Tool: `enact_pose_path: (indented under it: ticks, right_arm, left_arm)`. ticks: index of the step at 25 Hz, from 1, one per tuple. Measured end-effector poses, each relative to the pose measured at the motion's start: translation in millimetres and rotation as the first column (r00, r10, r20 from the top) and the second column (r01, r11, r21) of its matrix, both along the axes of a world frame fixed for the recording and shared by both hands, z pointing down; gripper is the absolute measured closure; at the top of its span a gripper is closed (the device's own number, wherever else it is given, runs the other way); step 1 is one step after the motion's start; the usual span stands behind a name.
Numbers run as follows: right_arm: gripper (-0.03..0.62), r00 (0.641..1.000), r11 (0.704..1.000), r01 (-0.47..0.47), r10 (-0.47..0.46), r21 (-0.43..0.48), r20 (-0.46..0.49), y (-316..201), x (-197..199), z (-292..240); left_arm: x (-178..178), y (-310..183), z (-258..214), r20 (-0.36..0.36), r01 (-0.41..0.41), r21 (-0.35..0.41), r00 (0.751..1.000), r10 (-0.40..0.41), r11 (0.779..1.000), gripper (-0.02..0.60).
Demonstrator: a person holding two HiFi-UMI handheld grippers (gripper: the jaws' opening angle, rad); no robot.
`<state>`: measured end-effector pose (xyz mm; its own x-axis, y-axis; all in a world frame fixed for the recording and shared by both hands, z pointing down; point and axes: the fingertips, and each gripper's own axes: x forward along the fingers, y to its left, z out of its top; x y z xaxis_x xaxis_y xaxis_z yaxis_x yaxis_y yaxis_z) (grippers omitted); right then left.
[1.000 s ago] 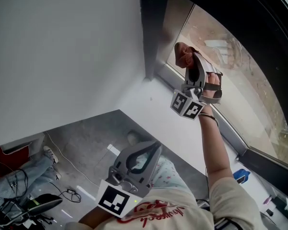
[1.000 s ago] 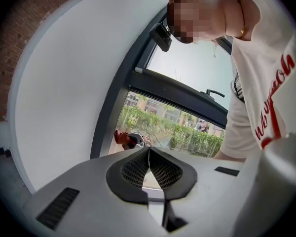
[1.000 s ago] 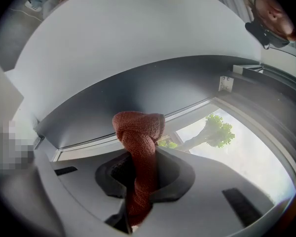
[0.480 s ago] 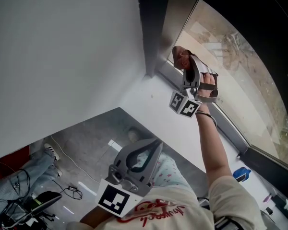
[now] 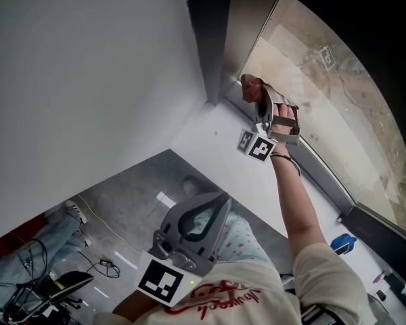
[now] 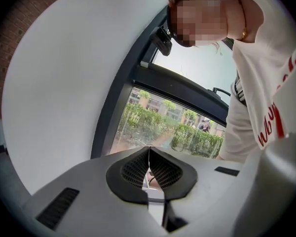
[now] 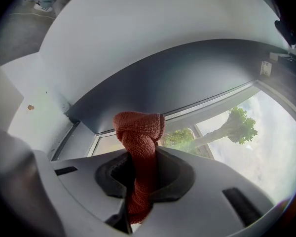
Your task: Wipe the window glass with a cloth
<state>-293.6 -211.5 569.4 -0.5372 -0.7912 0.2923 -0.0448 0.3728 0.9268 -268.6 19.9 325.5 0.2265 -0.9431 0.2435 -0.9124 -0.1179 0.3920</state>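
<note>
Two grippers: our right gripper (image 5: 260, 103) clamped the cloth (image 5: 251, 87), wad forward to reach the window glass (image 5: 304, 66) at upper centre; left gripper (image 5: 201, 217) (jaws together, empty) hung spare.

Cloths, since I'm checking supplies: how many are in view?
1. The cloth is clamped in the right gripper, by the lower corner of the window. The left gripper is shut on nothing. Others may lie out of view.
</note>
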Motion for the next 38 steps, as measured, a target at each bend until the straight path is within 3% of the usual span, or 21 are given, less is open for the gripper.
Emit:
enact_pose_path:
  ticks: [7,11,21,31,35,38]
  right_arm:
    - [0.522,0.998,0.997,-0.035,0.030,-0.075,-0.062,-0.2,7.3,47.5]
    - [0.522,0.997,0.993,-0.054,0.049,-0.105,-0.051,0.7,4.2,64.2]
    - [0.522,0.993,0.989,-0.068,0.053,-0.135,-0.110,2.3,7.7,88.1]
    - [0.522,0.970,0.944,-0.167,0.105,-0.283,-0.221,2.5,25.0,134.9]
    - [0.522,0.990,0.949,-0.143,0.138,-0.282,-0.038,19.8,28.3,76.9]
    - [0.522,0.971,0.934,-0.144,0.197,-0.328,0.133,43.5,53.1,2.3]
  left_arm:
    - [8.1,-1.1,-3.8,-0.006,0.006,-0.007,1.000,-0.006,1.000,0.560]
    - [8.7,5.4,3.6,0.000,0.004,-0.029,1.000,-0.004,1.000,0.560]
    - [5.3,12.5,-2.5,0.022,0.036,-0.027,0.999,-0.035,0.999,0.560]
    - [-7.6,25.8,14.5,0.030,0.075,-0.050,0.997,-0.074,0.996,0.560]
    - [-12.0,23.1,2.3,0.010,0.081,-0.010,0.997,-0.081,0.997,0.560]
    - [-2.8,22.6,-19.9,0.019,0.050,0.030,0.999,-0.051,0.998,0.560]
